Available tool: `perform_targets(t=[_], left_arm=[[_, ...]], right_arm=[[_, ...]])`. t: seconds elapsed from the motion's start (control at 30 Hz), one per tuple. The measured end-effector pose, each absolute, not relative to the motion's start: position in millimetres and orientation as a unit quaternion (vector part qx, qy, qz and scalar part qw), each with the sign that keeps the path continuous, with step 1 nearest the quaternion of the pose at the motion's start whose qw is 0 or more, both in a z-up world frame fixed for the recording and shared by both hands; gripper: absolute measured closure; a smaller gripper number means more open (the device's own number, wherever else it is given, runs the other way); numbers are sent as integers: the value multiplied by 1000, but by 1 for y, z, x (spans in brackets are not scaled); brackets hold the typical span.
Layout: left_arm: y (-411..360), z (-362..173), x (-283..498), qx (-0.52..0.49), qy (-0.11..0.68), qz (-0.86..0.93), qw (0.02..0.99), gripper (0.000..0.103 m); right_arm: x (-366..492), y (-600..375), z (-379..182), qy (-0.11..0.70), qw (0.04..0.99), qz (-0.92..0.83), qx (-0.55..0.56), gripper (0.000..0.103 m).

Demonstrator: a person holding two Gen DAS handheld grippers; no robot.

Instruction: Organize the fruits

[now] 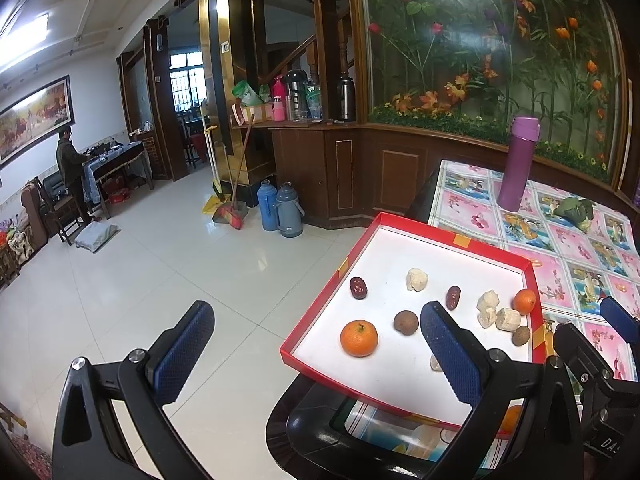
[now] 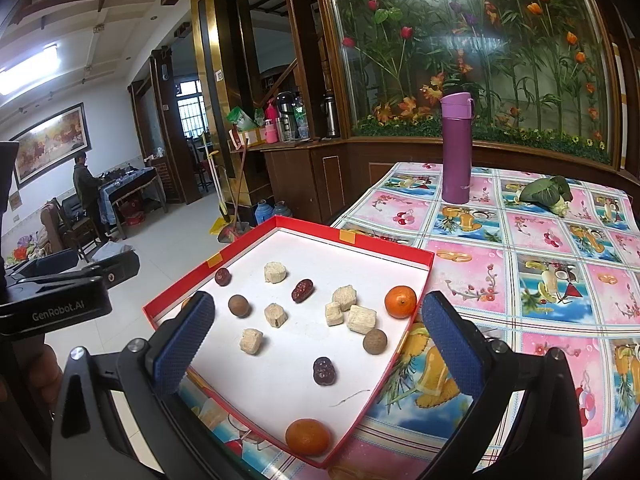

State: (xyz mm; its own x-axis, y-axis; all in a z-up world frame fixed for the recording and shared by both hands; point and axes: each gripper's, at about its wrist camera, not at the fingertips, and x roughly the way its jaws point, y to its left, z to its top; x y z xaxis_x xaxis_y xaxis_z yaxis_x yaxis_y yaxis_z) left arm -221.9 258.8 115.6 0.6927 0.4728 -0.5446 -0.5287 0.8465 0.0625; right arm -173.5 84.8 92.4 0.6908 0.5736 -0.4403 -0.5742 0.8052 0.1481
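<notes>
Hovering wide-fingered, empty, the left gripper (image 1: 316,356) over the red tray (image 1: 532,280), nearest tangerine (image 1: 359,337) lying just ahead between the pads; spreading wide too, the right gripper (image 2: 318,346), facing scattered dates, the near date (image 2: 323,371) sitting closest, long axis running near-to-far.

"GenRobot.AI" on left hand-held gripper (image 2: 60,312) body

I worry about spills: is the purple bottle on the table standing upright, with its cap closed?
Upright. The purple bottle stands on its base on the tablecloth, and its flip cap sits down, closed.
</notes>
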Motion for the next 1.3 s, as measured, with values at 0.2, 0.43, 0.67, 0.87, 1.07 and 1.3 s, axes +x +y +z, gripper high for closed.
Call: perform_targets(t=[0.2,0.43,0.67,0.87,1.07,1.3], left_arm=[[259,114,-222,-50,283,268,920,0],[260,113,-222,-52,283,266,920,0],[261,112,-223,-52,282,260,922,0],[263,111,-224,-52,284,256,923,0],[265,112,-225,-51,285,250,924,0],[266,112,-226,-52,284,248,925,0]], right_arm=[[-173,86,92,239,920,310,1,0],[-174,90,91,241,919,312,-3,0],[-175,94,91,241,920,311,-4,0],[-175,94,91,240,920,310,-4,0],[-175,95,91,240,920,310,-4,0],[-174,97,92,239,921,308,-3,0]])
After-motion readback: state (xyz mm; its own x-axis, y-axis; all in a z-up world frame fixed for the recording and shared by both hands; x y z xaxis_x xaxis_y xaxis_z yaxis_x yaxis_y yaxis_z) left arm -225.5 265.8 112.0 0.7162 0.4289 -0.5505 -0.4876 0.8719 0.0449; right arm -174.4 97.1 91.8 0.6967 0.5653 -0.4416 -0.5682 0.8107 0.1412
